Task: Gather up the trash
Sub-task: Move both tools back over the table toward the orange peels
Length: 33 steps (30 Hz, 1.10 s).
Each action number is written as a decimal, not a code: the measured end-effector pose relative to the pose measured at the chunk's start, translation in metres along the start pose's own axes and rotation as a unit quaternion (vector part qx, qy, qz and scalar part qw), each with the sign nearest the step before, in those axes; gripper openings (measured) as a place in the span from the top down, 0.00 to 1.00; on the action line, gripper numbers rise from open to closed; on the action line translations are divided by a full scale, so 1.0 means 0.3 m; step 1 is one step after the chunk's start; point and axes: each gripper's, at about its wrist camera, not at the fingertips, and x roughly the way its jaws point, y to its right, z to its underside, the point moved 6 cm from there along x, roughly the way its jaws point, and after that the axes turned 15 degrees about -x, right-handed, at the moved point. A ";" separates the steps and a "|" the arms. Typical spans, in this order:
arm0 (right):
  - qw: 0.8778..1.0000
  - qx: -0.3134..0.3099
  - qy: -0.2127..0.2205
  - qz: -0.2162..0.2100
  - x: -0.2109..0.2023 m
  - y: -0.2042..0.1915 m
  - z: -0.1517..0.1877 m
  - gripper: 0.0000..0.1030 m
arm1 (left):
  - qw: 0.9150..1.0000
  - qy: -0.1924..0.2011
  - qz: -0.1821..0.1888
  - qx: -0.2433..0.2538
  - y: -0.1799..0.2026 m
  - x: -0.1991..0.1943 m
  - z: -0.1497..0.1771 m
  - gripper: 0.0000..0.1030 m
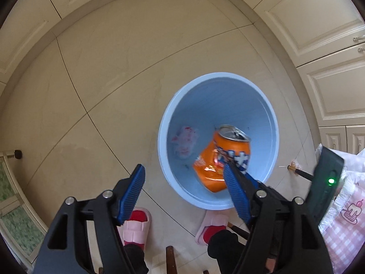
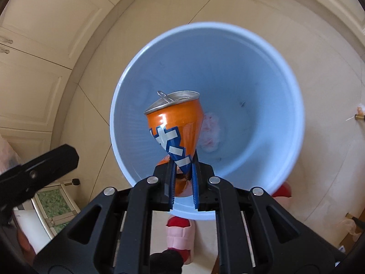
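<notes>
A crushed orange soda can (image 2: 175, 125) is pinched at its squashed lower end by my right gripper (image 2: 183, 166), which holds it over the mouth of a light blue bin (image 2: 285, 86). A crumpled white-and-red wrapper (image 2: 211, 134) lies on the bin's bottom. In the left wrist view the can (image 1: 219, 157) hangs over the bin (image 1: 262, 105), and the wrapper (image 1: 184, 141) shows inside. My left gripper (image 1: 184, 173) is open and empty, above the bin's near left rim. The right gripper's body (image 1: 326, 180) shows at the right edge.
The bin stands on a beige tiled floor (image 1: 102, 91). Cream cabinets (image 1: 319, 22) line the far side. The person's pink slippers (image 1: 136, 226) are just below the bin. A dark stick with a frayed tip (image 1: 296, 169) lies right of the bin.
</notes>
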 end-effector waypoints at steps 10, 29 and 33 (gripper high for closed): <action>1.000 0.006 0.018 0.009 -0.040 -0.005 0.010 0.78 | 1.000 -0.001 0.009 0.022 0.024 -0.022 0.002 0.32; 0.959 -0.058 0.221 0.169 -1.093 -0.111 0.212 0.71 | 0.964 0.162 0.174 0.120 0.253 -0.767 0.352 0.32; 0.930 -0.056 0.302 0.204 -1.435 -0.121 0.355 0.51 | 0.934 0.224 0.215 0.176 0.346 -1.079 0.532 0.31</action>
